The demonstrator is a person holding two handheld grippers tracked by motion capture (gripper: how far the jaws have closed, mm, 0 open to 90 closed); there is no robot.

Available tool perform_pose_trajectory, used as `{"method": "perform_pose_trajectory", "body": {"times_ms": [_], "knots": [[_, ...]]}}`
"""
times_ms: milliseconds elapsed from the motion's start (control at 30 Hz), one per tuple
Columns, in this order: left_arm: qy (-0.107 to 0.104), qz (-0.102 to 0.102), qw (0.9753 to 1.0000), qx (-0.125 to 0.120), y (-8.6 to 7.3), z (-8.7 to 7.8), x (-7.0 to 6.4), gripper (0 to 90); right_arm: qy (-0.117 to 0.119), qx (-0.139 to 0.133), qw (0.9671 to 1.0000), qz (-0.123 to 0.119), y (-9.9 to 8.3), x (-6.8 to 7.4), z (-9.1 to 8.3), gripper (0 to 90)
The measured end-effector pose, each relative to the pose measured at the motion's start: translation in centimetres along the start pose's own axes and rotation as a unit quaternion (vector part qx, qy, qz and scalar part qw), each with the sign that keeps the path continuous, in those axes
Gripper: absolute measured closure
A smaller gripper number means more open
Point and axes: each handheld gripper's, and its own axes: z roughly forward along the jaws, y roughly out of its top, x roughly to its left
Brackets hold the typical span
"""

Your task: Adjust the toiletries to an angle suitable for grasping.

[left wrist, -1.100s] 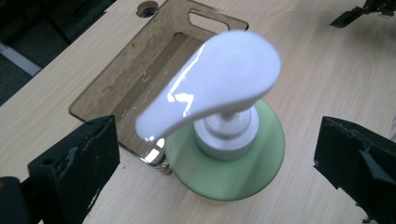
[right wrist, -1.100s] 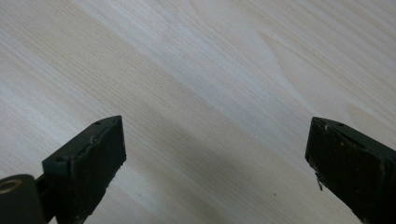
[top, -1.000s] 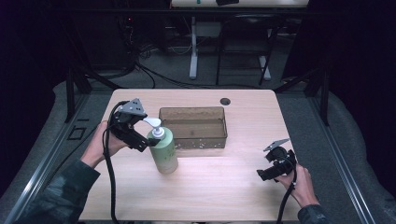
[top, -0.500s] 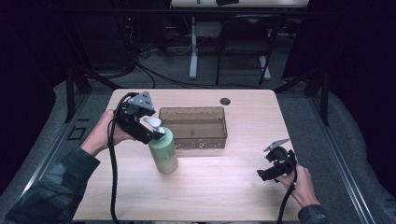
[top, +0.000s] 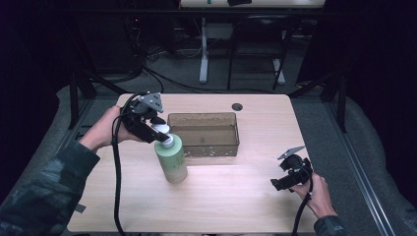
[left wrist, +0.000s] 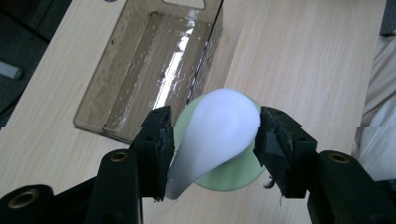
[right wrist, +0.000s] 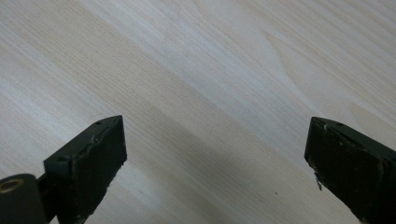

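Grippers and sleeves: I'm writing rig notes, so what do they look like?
Both the left gripper and the right gripper are black with two blocky jaws, a grey three-cornered plate on top and a trailing black cable. The sleeves are dark camouflage.

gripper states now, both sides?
Left gripper: jaws closed on the white pump head of the green bottle.
Right gripper: open, holding nothing, over the bare table.

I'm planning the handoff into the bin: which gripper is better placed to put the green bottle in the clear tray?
Left. The left gripper already clamps the green bottle by its white cap, right beside the clear tray. The right gripper is open over bare table, well away.
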Motion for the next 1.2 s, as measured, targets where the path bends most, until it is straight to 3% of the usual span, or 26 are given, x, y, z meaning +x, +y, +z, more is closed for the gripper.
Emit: {"method": "perform_pose_trajectory", "body": {"times_ms": [400,733,833,1200], "knots": [[-0.01,0.015,0.9992,0.035,0.9,0.2,0.2,56.6,0.0,0.002,1.0,0.0,0.0,0.0,0.0,5.0],[-0.016,0.018,0.9973,0.069,1.6,0.2,0.3,58.7,-0.001,0.003,1.0,0.0,0.0,0.0,0.0,5.2],[-0.013,0.002,0.9973,0.072,1.8,0.3,0.3,59.8,-0.002,0.004,1.0,-0.001,0.0,0.0,0.0,5.2],[-0.001,-0.008,0.9961,0.088,2.3,0.4,0.1,61.7,-0.001,0.004,1.0,-0.001,0.0,-0.1,0.0,5.3]]}}
